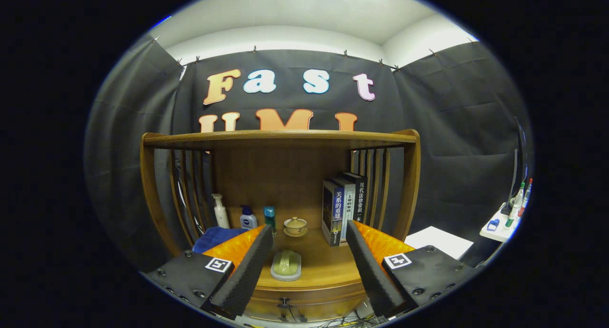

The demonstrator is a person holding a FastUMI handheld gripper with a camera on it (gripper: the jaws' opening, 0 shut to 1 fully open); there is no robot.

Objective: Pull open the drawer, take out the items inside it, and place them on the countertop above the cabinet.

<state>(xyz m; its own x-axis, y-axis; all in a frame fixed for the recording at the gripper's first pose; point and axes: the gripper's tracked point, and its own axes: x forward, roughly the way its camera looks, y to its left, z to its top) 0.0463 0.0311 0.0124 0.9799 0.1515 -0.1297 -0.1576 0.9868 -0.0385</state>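
Note:
A wooden cabinet with a slatted shelf frame stands ahead; its countertop (328, 266) runs between my fingers. Below the countertop's front edge is the drawer front (304, 302) with a small dark knob (284, 301), and the drawer is closed. My gripper (308, 249) is open, held above and in front of the countertop, with nothing between the fingers. A pale green object on a light dish (286, 265) lies on the countertop between the fingers, apart from both. What is inside the drawer is hidden.
At the back of the countertop stand a white pump bottle (220, 211), a small white-and-blue bottle (248, 218), a teal bottle (270, 218), a lidded cup on a saucer (295, 226) and three upright books (343, 206). A blue cloth (214, 237) lies beside the left finger. A side table with markers (509, 218) stands off right.

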